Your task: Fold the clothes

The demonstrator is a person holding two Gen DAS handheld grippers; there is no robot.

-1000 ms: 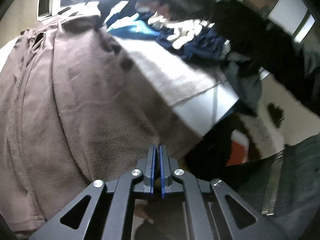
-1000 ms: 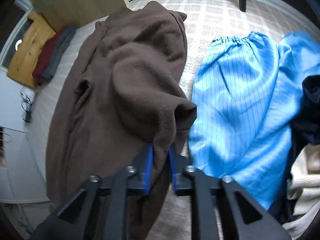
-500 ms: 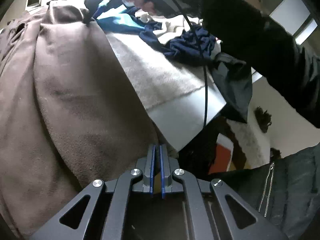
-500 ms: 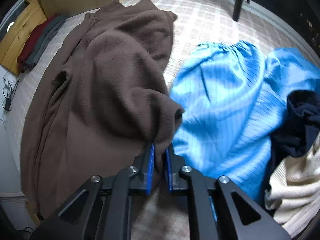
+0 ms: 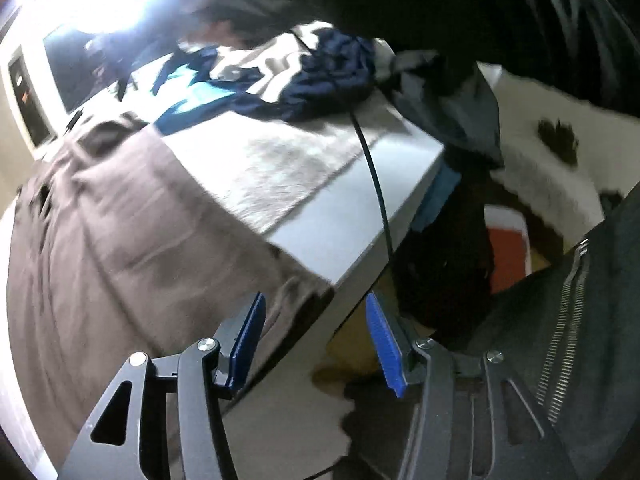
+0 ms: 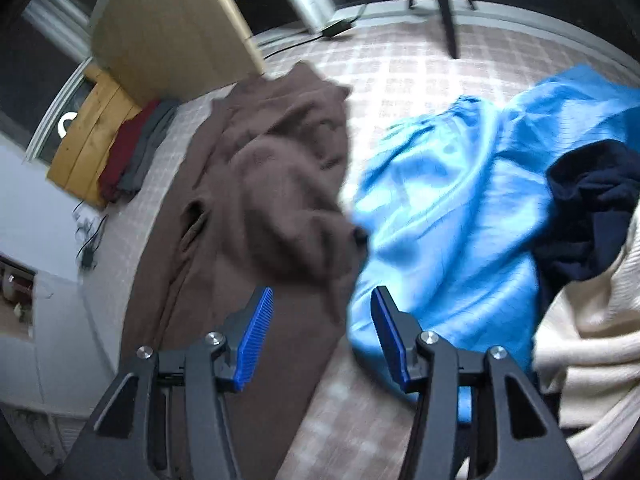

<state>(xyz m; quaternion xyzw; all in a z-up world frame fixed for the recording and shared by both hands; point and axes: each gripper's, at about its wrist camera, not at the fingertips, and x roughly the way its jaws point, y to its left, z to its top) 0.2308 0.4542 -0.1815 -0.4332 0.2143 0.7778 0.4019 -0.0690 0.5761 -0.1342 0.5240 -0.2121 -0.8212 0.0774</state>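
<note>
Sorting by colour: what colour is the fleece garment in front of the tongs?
Brown fleece garment; clearest in the right wrist view.

Fleece garment (image 6: 256,208) spread lengthwise on the table (image 5: 320,236), ahead and left of my right gripper (image 6: 320,336). Striped garment (image 6: 452,216) touching its right edge. Dark garment (image 6: 592,208) lies on that one's far right side, knit sweater (image 6: 592,336) nearer me. Folded stack (image 6: 136,156) on the shelf (image 6: 84,152), beyond the table's left side

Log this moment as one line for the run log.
task: fold clothes | left tongs: open, empty | right tongs: open, empty | brown fleece: released, on table | blue garment: beside it
</note>
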